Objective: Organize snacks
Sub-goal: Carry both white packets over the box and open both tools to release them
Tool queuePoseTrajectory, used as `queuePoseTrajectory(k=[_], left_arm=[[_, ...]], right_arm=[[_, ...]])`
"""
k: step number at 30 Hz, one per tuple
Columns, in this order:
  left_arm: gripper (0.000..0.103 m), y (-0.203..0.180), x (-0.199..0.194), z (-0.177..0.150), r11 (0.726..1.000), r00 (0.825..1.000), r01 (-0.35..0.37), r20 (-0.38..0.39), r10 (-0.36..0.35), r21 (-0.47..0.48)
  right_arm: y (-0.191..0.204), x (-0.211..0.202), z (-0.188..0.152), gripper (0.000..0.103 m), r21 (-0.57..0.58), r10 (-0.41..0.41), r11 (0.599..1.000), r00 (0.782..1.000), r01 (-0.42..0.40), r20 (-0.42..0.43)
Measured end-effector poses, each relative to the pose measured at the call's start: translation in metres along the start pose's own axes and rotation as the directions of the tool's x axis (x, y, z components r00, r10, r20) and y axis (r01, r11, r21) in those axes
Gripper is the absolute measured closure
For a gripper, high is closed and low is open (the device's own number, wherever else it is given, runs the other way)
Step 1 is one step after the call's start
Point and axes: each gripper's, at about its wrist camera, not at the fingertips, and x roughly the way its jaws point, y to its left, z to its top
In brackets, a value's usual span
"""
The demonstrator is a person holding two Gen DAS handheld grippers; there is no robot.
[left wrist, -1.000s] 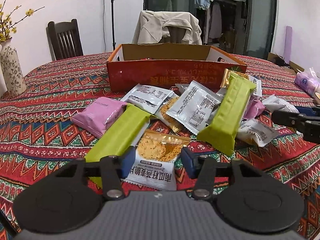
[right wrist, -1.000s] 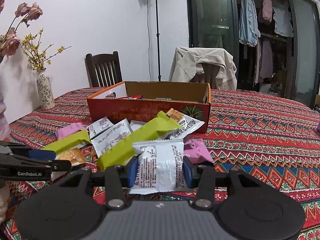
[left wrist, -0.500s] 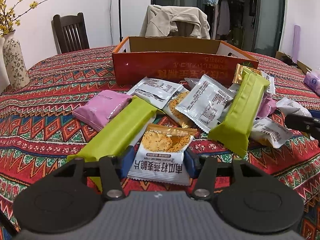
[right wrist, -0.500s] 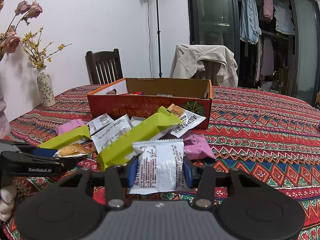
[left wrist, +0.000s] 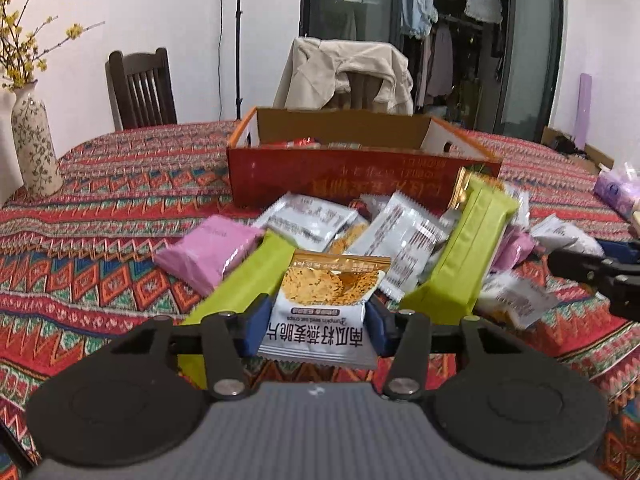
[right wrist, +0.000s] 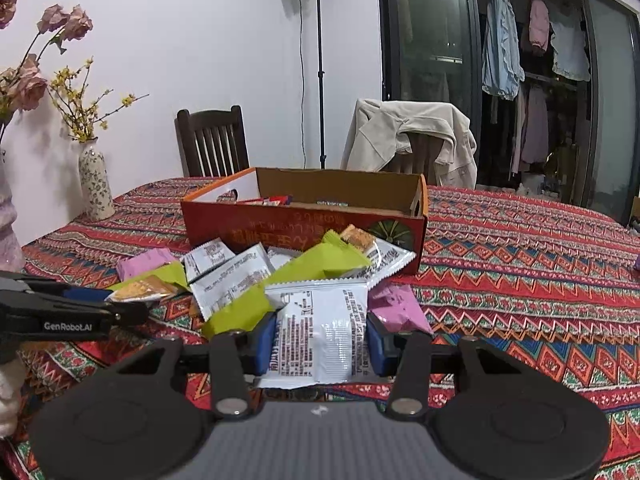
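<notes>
Grippers (left wrist: 316, 322) (right wrist: 320, 340) tilted down, packet-laden

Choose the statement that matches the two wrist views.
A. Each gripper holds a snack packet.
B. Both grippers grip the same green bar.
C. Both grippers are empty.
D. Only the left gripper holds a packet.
A: the left gripper clamps the oat crisps packet with the orange top, and the right gripper clamps a silver-white packet, each between its blue pads.
</notes>
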Motion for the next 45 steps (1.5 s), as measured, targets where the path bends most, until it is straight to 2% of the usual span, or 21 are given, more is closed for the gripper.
queuePoseTrajectory(k=[12,26,38,45], left_arm=[[0.052,-0.003,-0.004,0.049,1.000,0.995,0.015,0.099,-0.014,-0.009],[0.052,-0.007,0.037,0.129,1.000,0.985,-0.013,0.170,0.015,-0.017],[0.052,-0.001,0.097,0.171,0.995,0.984,-0.072,0.161,0.082,-0.068],[0.053,0.001,0.142,0.184,0.990,0.985,-0.109,0.124,0.119,-0.086]], right_arm=[[-0.002,0.001,0.036,0.058,-0.009,-0.015,1.000,0.996,0.016,0.085],[-0.024,0.054,0.100,0.058,0.019,-0.055,0.998,0.993,0.054,0.106],[-0.043,0.129,0.145,0.058,0.035,-0.095,0.995,0.993,0.093,0.068],[-0.050,0.176,0.156,0.058,0.072,-0.112,0.991,0.993,0.109,0.035]])
